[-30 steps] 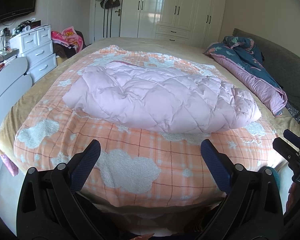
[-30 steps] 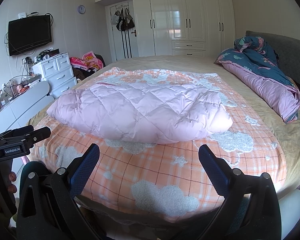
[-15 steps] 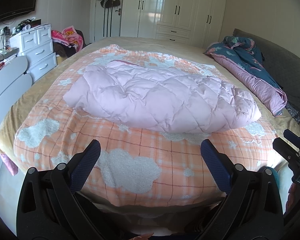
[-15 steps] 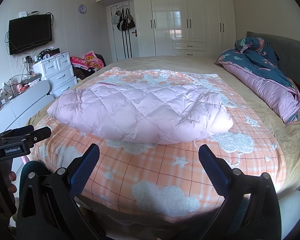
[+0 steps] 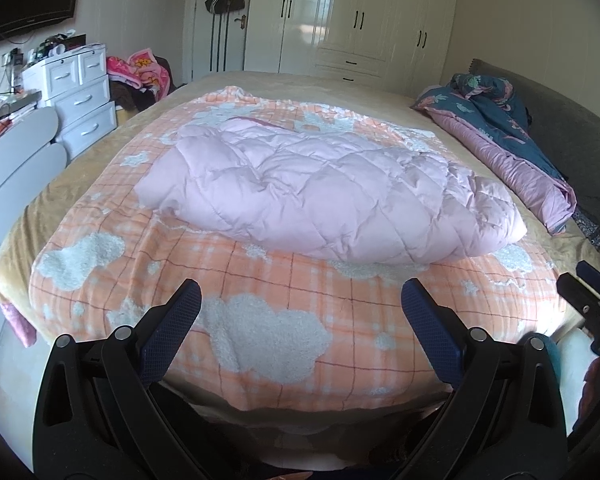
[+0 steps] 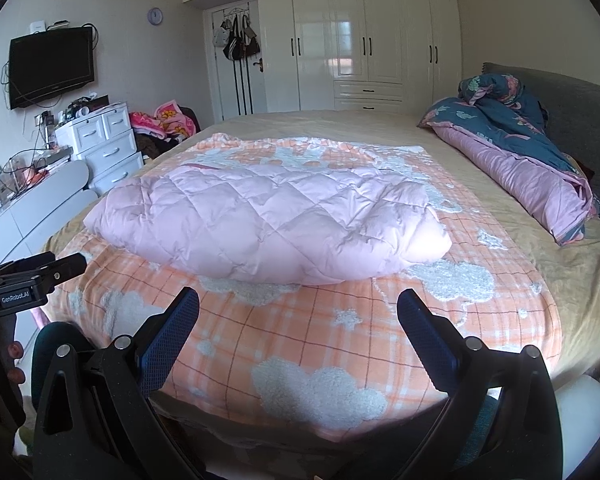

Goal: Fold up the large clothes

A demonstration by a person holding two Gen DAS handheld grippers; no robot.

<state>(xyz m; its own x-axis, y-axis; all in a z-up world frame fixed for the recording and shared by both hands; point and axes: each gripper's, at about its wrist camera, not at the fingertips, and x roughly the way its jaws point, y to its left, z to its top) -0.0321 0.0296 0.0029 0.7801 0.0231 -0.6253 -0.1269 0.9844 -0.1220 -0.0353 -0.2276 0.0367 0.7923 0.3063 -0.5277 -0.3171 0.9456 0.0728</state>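
A pink quilted puffy garment lies folded in a long bundle across the middle of the bed, on an orange checked blanket with white clouds. It also shows in the right wrist view. My left gripper is open and empty, held back from the near edge of the bed, well short of the garment. My right gripper is open and empty at the same near edge. Each gripper shows at the side of the other's view: the right one and the left one.
A rolled blue and pink duvet lies along the right side of the bed by the grey headboard. White drawers and a wall television stand at the left. White wardrobes line the far wall.
Both grippers have stayed open and almost still. The views have shifted only slightly. The garment has not moved.
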